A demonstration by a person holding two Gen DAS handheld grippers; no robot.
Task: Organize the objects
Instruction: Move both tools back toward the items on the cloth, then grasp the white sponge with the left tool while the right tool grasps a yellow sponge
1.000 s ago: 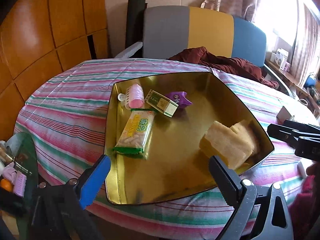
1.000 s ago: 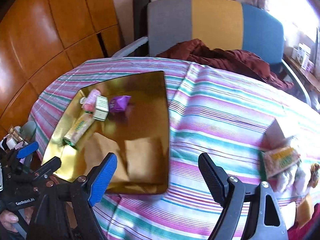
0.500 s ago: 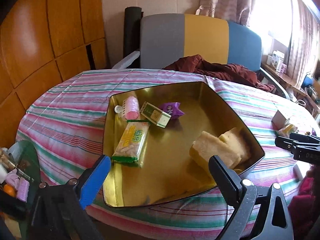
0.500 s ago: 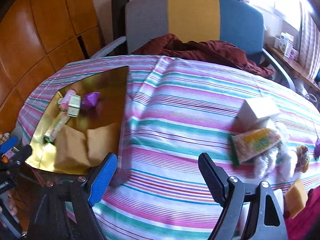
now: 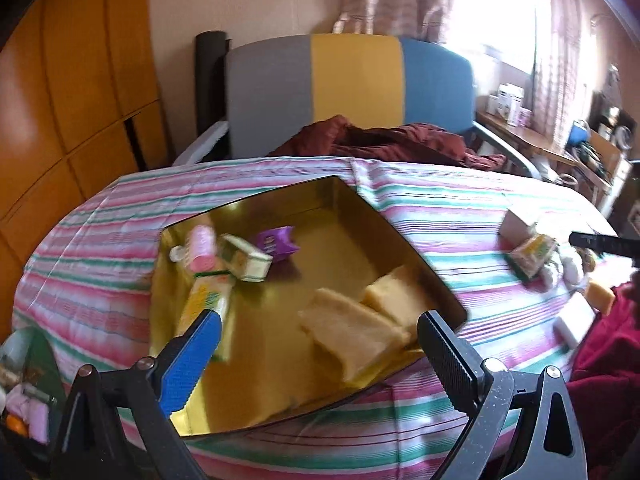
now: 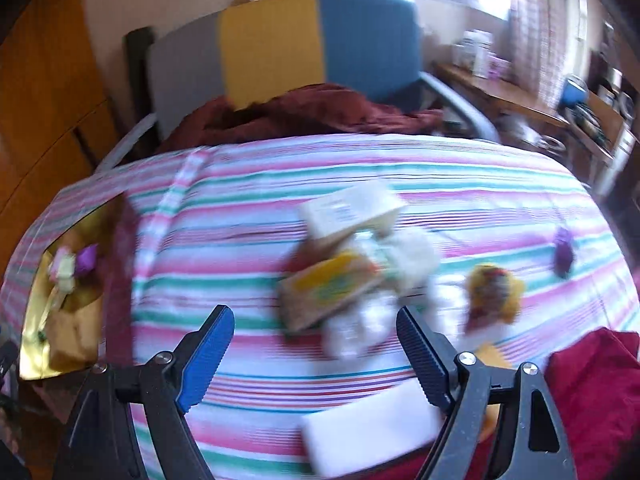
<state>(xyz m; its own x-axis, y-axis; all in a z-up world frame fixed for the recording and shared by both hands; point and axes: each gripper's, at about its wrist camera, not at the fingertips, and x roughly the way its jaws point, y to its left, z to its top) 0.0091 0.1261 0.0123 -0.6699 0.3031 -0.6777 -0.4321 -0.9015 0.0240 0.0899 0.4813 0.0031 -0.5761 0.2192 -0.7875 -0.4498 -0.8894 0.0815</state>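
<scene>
Risk: our right tongs, apart and empty, could knock the snack packet off the bench.

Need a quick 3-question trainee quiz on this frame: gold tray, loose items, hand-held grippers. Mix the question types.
1. True or false: the gold tray holds a purple packet.
2. Multiple choice: the right hand-held gripper is A) shut on a box, B) open and holding nothing, C) out of view.
3. Fill in: the white box lies on the ______ tablecloth, outside the tray.

Key: 1 true; 2 B; 3 striped.
</scene>
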